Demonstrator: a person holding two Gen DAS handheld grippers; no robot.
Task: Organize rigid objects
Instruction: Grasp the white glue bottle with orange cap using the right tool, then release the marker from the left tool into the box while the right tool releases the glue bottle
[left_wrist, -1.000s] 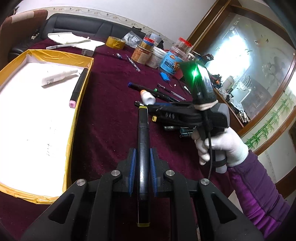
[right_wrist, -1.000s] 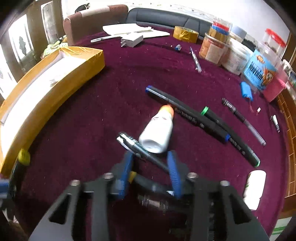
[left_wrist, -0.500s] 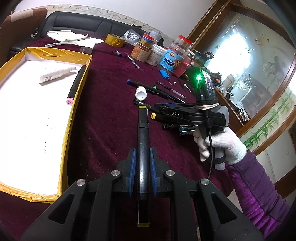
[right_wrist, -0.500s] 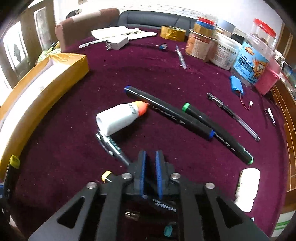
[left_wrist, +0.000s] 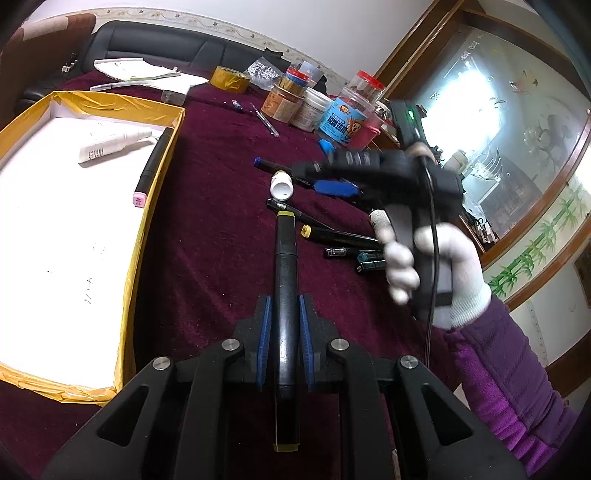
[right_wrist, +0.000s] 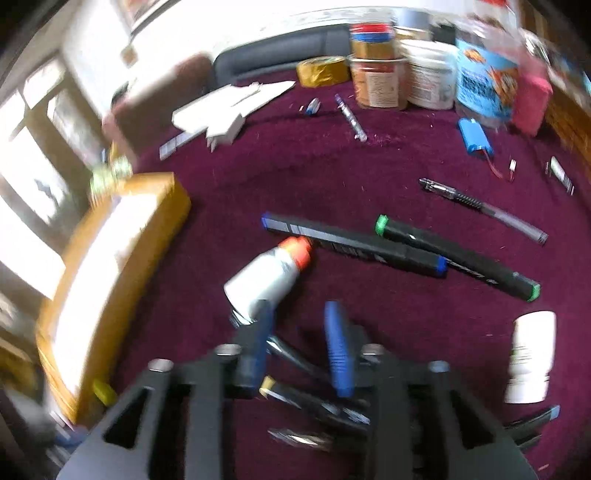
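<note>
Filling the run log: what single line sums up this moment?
left claw: shut on yellow-capped marker | right claw: opening, empty, above glue bottle | yellow box: two items inside

heavy motion blur in right wrist view, blown-out window glare

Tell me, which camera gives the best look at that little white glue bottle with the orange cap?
The right wrist view: the glue bottle lies on its side just ahead of the right tool, its white body and orange cap both visible, if blurred. The left wrist view shows only its round white bottom.
</note>
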